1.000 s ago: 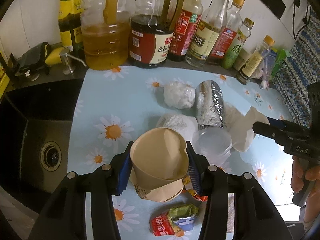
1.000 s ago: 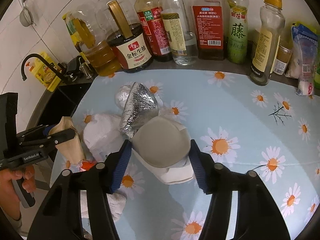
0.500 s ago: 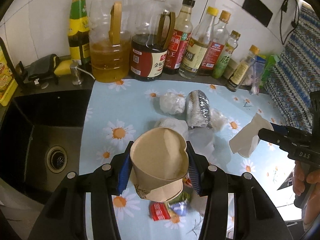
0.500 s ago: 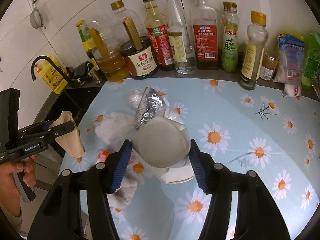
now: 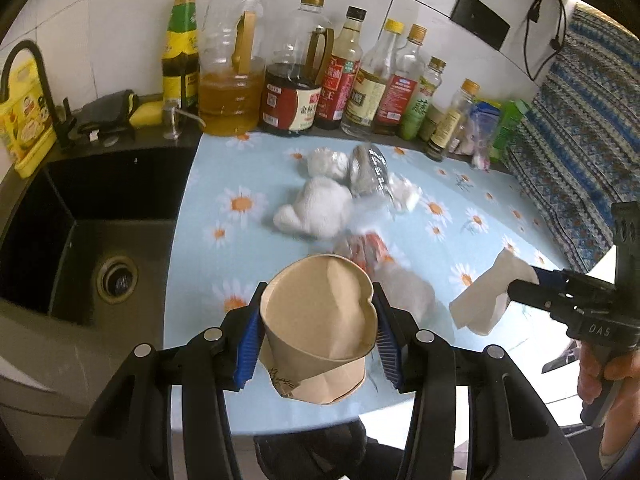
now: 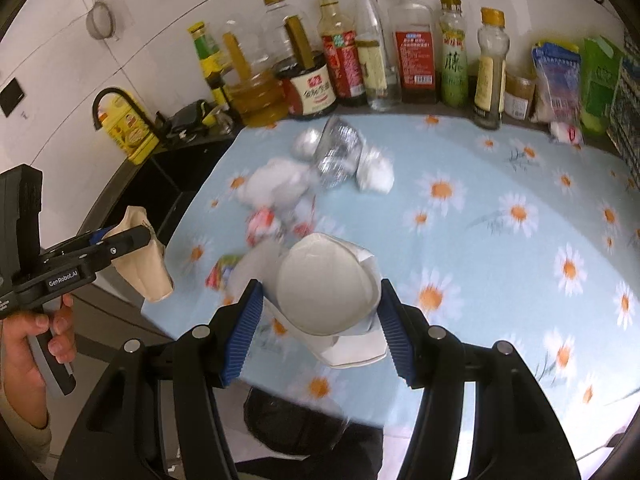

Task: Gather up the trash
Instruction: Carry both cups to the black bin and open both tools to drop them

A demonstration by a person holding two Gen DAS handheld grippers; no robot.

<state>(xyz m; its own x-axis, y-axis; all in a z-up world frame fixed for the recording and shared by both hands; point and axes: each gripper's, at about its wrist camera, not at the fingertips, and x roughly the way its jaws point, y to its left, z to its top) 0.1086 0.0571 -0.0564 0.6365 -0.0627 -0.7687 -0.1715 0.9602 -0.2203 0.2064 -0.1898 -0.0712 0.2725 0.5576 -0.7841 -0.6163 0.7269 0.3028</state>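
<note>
Two hand-held grippers hang over the near edge of a daisy-print counter, each clamped on a crushed paper cup. The left gripper pinches a brown cup, dented at the rim and creased down its side; the right gripper squeezes a white cup, its rim bent out of round. Both cups are in the air above the counter's front edge. A black sink drops away at the counter's left side, and bottles line the back wall. Mid-counter, a blurred heap of trash, white wads, foil and red wrappers, leaves bare cloth to the right.
</note>
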